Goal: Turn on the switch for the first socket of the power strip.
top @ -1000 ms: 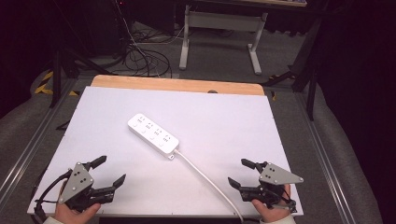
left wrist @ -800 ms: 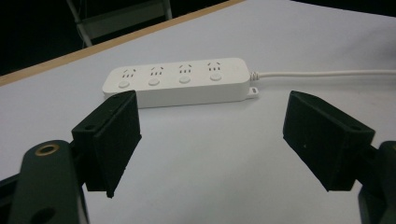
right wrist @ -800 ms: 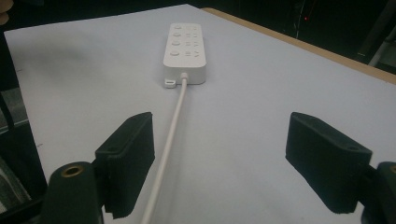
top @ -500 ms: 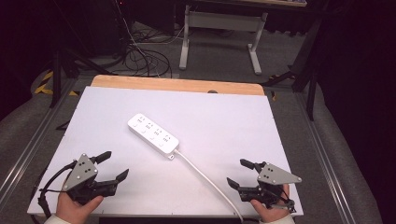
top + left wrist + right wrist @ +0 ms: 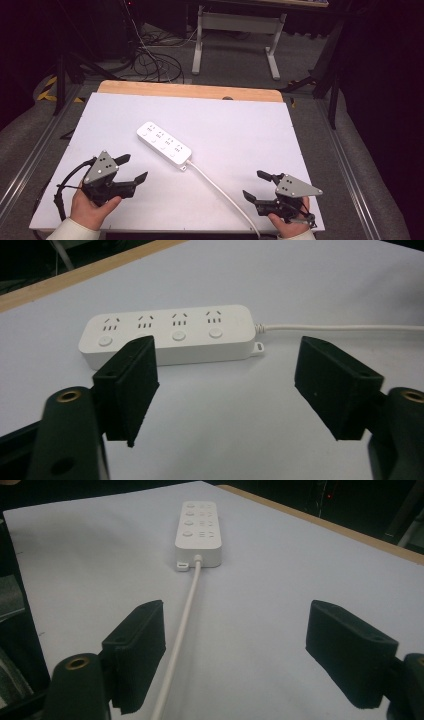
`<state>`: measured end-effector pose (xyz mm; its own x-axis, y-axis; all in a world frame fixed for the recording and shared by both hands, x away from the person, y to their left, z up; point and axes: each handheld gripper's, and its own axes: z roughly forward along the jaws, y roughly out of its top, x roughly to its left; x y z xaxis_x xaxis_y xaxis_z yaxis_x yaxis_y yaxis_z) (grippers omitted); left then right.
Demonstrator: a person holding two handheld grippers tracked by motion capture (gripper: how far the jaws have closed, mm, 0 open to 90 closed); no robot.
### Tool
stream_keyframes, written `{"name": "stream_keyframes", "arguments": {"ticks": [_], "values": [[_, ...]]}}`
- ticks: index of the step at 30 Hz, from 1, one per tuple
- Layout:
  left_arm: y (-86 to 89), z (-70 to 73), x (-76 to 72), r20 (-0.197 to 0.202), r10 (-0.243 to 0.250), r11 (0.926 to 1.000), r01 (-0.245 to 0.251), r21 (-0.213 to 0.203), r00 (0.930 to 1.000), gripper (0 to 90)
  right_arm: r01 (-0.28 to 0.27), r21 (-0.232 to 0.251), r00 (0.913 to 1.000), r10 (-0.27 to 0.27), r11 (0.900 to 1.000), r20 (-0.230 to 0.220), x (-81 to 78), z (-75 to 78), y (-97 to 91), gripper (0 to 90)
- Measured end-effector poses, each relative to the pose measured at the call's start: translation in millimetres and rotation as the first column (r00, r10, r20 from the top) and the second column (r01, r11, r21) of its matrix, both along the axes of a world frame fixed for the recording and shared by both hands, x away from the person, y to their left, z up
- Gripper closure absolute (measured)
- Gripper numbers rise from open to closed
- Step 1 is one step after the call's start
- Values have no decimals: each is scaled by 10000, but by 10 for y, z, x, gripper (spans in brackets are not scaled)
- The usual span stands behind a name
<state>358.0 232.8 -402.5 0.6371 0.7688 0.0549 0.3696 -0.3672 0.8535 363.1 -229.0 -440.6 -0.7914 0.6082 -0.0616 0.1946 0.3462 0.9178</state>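
High view: white power strip (image 5: 164, 145) is lying diagonally near the middle of the white table (image 5: 250, 130), its cord (image 5: 220, 192) running off toward the near edge. Left gripper (image 5: 134, 169) is sitting in the person's left hand (image 5: 90, 207) at the near-left, jaws apart and empty, pointing toward the strip; they have just been closing a bit with nothing between them. Right gripper (image 5: 256, 185) is sitting in the right hand (image 5: 290, 225) at the near-right, jaws apart, nothing in them, just right of the cord. Both are well clear of the strip

Left gripper view: jaws are standing apart, nothing between the pads, only bare table. Power strip (image 5: 170, 335) is lying flat across the frame beyond the jaw tips, four outlets and four buttons facing up, cord (image 5: 345, 328) leaving to the right

Right gripper view: jaws are standing wide apart, empty. Cord (image 5: 182, 630) is running up past the left jaw to the strip (image 5: 199, 524), which is lying end-on farther out
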Motion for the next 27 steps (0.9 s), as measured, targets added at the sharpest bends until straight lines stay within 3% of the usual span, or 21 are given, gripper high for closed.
{"name": "stream_keyframes", "arguments": {"ticks": [3,8,10,14,19,21,27], "values": [[-38,45,55,-198,-14,10000,15,39,9998,322,40,-46,10000,-40,10000,-82,4,-6,2,241],[-65,91,134,-207,-145,9999,145,11,9997,395,16,-91,10000,-16,10000,-44,2,-4,-1,241],[-74,106,185,-264,-3,9998,8,185,9997,400,13,-81,10000,-13,10000,-77,9,-11,6,242],[-93,151,278,-304,108,9998,-104,144,9995,405,-6,-119,10000,6,9999,-44,9,-14,13,244],[-148,233,405,-460,-117,9999,117,-3,9989,461,-36,-118,10000,36,9999,-54,13,-16,8,243],[-200,255,426,-417,-98,9999,104,137,9991,555,-48,-116,10000,48,9999,-35,11,-14,9,243],[-318,285,529,-614,-525,9982,541,246,9967,600,-93,-117,10000,93,9999,-25,11,-15,5,244]]}}
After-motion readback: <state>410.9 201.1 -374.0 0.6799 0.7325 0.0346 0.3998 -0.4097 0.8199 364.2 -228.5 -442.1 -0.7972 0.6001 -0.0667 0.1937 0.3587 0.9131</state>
